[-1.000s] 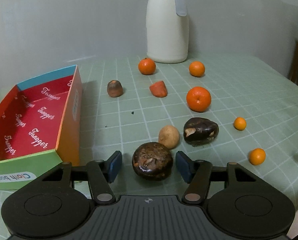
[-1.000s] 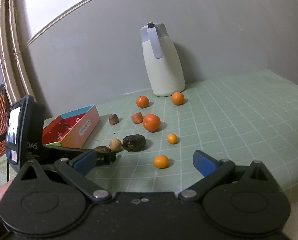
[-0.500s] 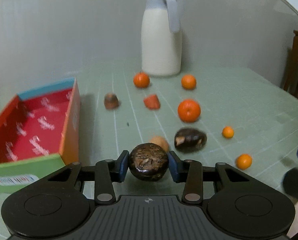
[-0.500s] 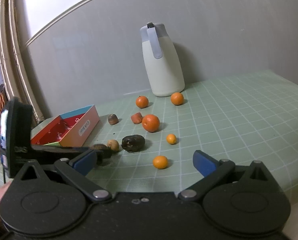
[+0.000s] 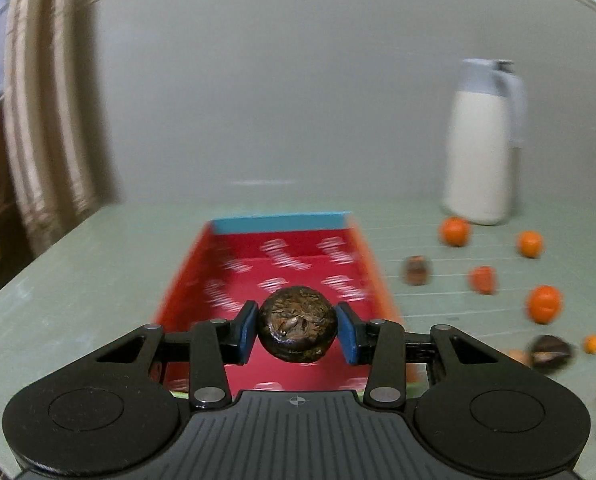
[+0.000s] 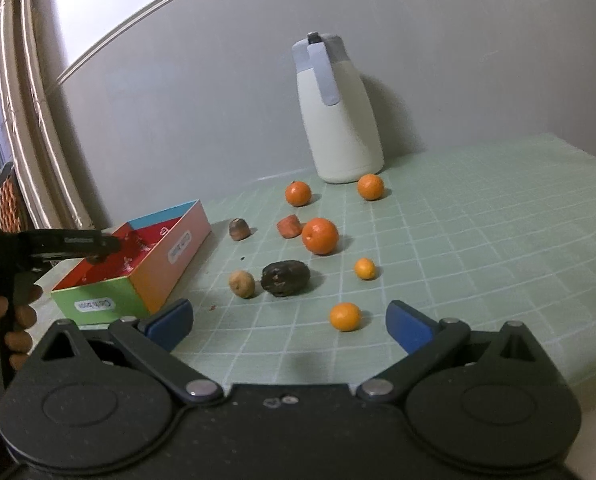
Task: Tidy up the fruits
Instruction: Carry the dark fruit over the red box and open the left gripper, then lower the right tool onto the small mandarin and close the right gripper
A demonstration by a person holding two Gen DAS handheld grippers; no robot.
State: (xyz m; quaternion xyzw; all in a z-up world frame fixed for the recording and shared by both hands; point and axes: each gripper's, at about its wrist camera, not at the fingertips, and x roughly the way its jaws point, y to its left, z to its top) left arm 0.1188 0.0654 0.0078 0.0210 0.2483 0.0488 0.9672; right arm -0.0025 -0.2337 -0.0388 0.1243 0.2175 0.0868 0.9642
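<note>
Left wrist view: your left gripper [image 5: 296, 333] grasps the dark round fruit [image 5: 296, 325] firmly between both pads, above the red box [image 5: 233, 276] floor. Lower it before you release.

Right wrist view: your right gripper [image 6: 289, 322] is released and holds nothing; the small orange [image 6: 345, 316] lies just beyond its fingers.

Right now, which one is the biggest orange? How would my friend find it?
Start at the tall white jug by the wall and come forward past two smaller oranges. The biggest orange lies mid-table, touching a reddish-orange chunk. It is larger than every other orange fruit there.
</note>
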